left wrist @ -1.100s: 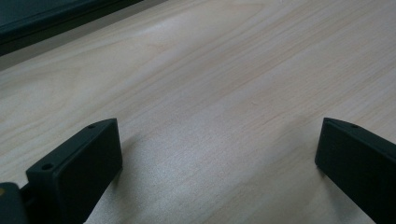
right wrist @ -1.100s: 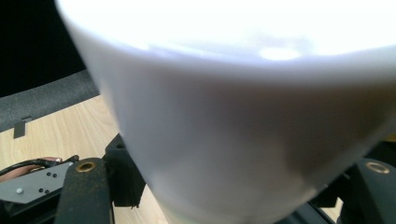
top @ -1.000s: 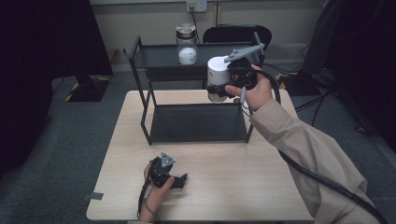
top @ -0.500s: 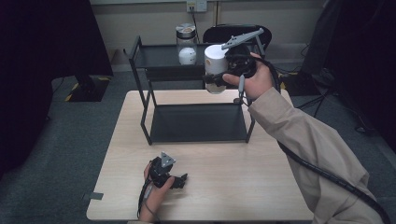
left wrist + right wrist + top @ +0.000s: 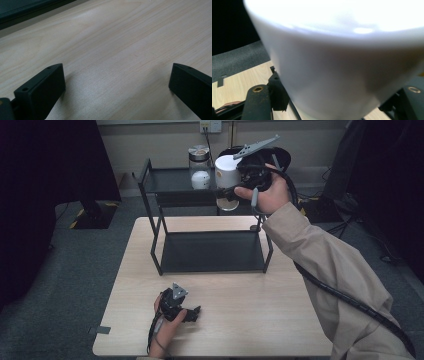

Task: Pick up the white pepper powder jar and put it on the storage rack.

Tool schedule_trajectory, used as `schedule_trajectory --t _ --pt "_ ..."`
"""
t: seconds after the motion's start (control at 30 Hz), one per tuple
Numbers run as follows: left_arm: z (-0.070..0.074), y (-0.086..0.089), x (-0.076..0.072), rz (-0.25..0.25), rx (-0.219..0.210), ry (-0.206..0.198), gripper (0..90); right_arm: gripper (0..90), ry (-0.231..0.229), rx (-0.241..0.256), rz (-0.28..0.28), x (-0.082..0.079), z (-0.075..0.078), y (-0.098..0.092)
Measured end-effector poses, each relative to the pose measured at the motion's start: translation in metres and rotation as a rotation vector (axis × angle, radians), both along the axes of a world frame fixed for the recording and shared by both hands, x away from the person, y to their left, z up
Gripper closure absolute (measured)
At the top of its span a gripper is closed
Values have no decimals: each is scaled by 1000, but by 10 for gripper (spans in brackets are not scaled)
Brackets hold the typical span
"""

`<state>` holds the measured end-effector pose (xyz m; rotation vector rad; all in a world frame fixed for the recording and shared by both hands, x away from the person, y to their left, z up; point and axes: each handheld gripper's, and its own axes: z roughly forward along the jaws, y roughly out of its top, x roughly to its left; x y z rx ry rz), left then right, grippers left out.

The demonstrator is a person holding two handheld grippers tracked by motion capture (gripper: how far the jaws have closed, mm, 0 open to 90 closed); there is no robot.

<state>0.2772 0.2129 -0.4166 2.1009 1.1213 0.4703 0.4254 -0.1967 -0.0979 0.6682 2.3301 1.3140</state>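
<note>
White-lidded jar (image 5: 227, 177) clamped in right tool (image 5: 235, 190), second jar (image 5: 200, 167) behind; left tool (image 5: 115, 85) agape over table (image 5: 120, 45).

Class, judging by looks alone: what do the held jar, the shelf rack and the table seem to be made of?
Jar: seemingly clear glass body under a smooth white lid, probably plastic. Shelf rack: thin matt black bars and trays, likely painted metal. Table: pale wood grain, possibly laminate.
</note>
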Motion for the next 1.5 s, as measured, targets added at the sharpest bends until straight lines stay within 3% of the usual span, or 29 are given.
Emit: schedule_trajectory --t 0.3,0.73,1.07,1.5 --pt "0 0 0 0 0 0 1 304 -11 15 -28 6 12 3" --pt "0 0 0 -1 1 0 1 304 -18 13 -95 23 16 12" --pt "0 0 0 -1 1 1 1 304 -4 35 -143 40 7 11" --pt "0 0 0 -1 2 0 1 304 6 46 -161 55 1 16"
